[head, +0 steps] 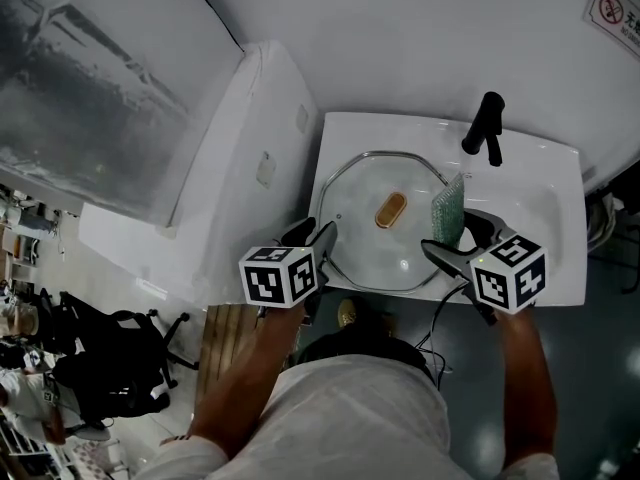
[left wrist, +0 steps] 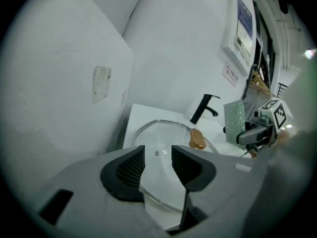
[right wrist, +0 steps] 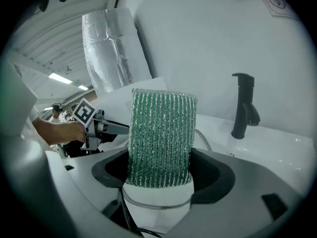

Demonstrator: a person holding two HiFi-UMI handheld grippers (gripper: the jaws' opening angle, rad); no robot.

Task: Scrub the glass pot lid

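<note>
The glass pot lid [head: 375,223] lies flat over the white sink [head: 540,218], its amber knob [head: 390,209] facing up. My left gripper [head: 315,233] hovers at the lid's near left edge. It is open with nothing between the pads, and the lid [left wrist: 163,145] and its knob [left wrist: 196,139] show beyond the left gripper [left wrist: 157,165]. My right gripper [head: 458,233] is at the lid's right side, shut on a green scrub sponge [head: 450,206] that stands upright. In the right gripper view the sponge [right wrist: 161,138] fills the right gripper [right wrist: 161,170].
A black faucet [head: 484,126] stands at the back of the sink. A white slanted panel [head: 250,158] borders the sink on the left. The floor at the left holds a black chair and bags [head: 110,363].
</note>
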